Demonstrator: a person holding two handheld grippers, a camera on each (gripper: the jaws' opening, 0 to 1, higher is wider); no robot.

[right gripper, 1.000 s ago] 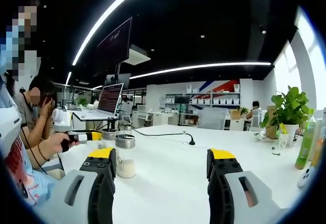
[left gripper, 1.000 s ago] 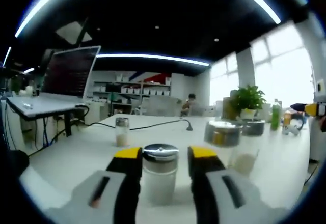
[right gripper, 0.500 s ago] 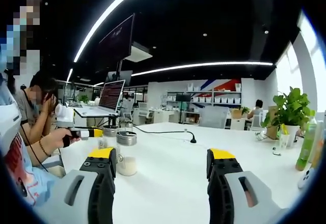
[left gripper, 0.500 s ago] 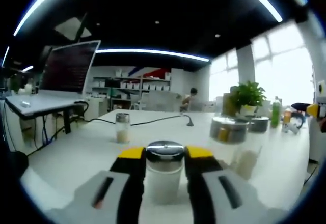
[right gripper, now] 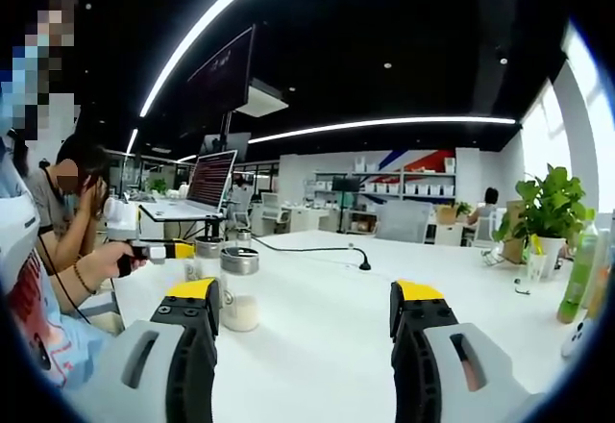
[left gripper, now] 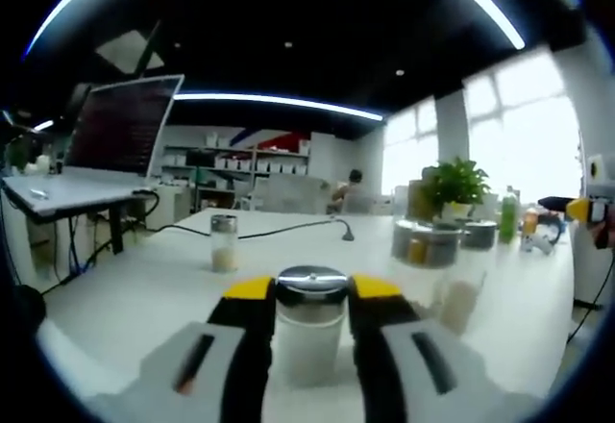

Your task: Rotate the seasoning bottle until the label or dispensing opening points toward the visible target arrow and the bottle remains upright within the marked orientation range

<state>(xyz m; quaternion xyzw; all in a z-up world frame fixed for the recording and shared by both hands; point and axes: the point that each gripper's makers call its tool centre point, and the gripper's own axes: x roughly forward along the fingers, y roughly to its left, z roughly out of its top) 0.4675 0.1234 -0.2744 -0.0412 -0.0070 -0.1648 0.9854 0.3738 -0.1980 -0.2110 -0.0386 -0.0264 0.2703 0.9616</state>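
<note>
a: where's the seasoning bottle point(left gripper: 308, 332)?
b: lower centre of the left gripper view, upright on the white bench point(left gripper: 144, 284), pinched by the left tongs point(left gripper: 306, 290) with a yellow tip against each side of its metal cap.
a: and the right tongs point(right gripper: 307, 308)?
b: spread wide over bare bench, gripping nothing (a second shaker point(right gripper: 238, 288) stands just beside the left jaw). a potted plant point(right gripper: 548, 207) sits at the right.
</note>
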